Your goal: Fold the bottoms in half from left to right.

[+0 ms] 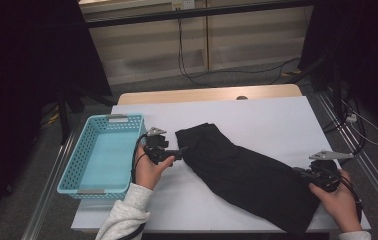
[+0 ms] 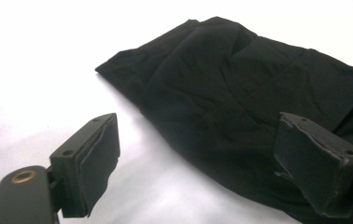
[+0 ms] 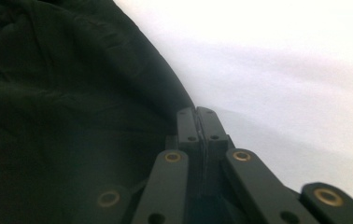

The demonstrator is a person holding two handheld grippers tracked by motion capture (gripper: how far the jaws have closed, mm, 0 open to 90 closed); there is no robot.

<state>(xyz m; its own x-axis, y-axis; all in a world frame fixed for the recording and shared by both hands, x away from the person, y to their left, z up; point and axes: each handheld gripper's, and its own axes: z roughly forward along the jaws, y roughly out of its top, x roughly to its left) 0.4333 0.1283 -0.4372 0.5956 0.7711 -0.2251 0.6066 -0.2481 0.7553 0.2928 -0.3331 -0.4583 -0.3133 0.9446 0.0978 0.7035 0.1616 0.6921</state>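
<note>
A black garment (image 1: 242,172) lies crumpled and stretched diagonally across the white table top (image 1: 262,115). My left gripper (image 1: 183,150) is held level at the garment's near-left end and is open. In the left gripper view its gripper (image 2: 207,158) has nothing between the jaws, with the cloth (image 2: 240,79) just ahead and under the right jaw. My right gripper (image 1: 297,172) is at the garment's lower right end. In the right gripper view its gripper (image 3: 197,112) is shut, with the tips pinched at the edge of the dark fabric (image 3: 62,93).
A light blue perforated basket (image 1: 72,165) stands at the table's left edge, close to my left hand. Bare white table lies behind the garment. Cables run over the floor beyond the table, and a metal rail follows the right side.
</note>
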